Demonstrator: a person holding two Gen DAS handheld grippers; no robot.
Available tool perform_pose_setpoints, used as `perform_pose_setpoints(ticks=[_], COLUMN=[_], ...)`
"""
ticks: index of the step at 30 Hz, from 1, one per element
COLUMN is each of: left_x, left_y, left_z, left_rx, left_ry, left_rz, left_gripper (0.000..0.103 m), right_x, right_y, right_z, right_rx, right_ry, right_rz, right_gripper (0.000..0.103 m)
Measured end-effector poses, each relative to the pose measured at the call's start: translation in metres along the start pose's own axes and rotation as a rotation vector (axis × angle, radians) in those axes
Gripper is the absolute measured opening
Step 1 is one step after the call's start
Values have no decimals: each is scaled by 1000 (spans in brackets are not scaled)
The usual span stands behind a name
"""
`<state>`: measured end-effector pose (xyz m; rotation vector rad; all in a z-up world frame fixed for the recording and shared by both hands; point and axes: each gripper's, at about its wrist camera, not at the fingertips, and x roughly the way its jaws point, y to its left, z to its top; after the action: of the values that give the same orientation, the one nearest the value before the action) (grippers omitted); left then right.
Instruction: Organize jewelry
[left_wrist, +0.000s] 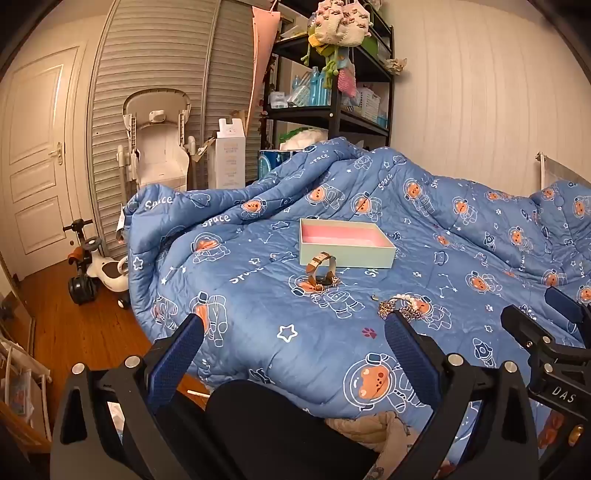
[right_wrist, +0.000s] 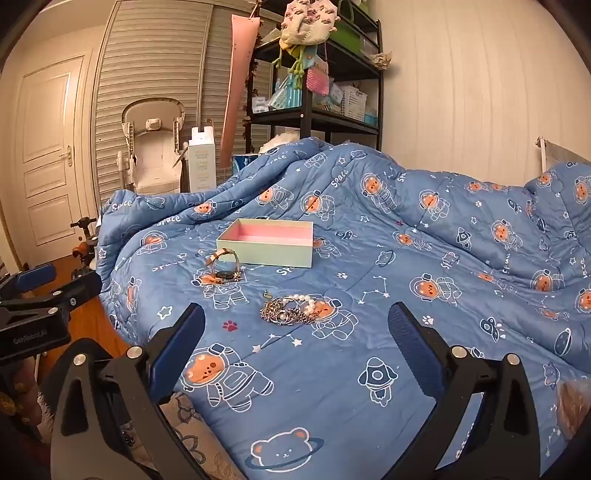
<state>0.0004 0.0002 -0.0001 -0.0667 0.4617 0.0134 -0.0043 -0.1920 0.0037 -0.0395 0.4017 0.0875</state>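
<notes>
An open mint-green box (left_wrist: 347, 245) with a pink lining lies on the blue space-print quilt; it also shows in the right wrist view (right_wrist: 267, 242). A watch (left_wrist: 322, 271) with a tan strap stands in front of the box, seen too in the right wrist view (right_wrist: 224, 266). A heap of chains and a pearl bracelet (right_wrist: 291, 308) lies nearer; in the left wrist view the heap (left_wrist: 404, 304) sits just beyond my right-hand finger. My left gripper (left_wrist: 295, 328) is open and empty at the bed's edge. My right gripper (right_wrist: 297, 319) is open and empty, just short of the heap.
The quilt (right_wrist: 406, 332) is bunched into high folds at the back and right. A black shelf unit (left_wrist: 332, 92) stands behind the bed. A baby seat (left_wrist: 159, 144) and ride-on toys (left_wrist: 96, 269) stand on the wood floor at left. The other gripper (left_wrist: 546, 339) shows at right.
</notes>
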Motion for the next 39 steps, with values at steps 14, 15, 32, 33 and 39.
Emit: perform_pose_setpoints(ticks=[14,15,32,33,39], left_x=[0,0,-2,-2,-2], left_y=[-1,0,-6,-6,-6], left_z=[0,0,3,3,3], left_rx=[9,8,9,10,10], left_ry=[-7,-8,-7,-6,-7], left_rz=[1,1,-8,-6,-7], left_gripper=[96,96,96,96,96], right_x=[-1,-1,-6,-5,-4], right_y=[0,0,-2,-2,-1], right_z=[-1,-1,2,3,2], right_rx=[4,4,5,4,3], right_ry=[-8,-8,-20,-19,-22], right_rz=[-3,-3,-24,-25,-22], right_gripper=[98,98,98,98,98])
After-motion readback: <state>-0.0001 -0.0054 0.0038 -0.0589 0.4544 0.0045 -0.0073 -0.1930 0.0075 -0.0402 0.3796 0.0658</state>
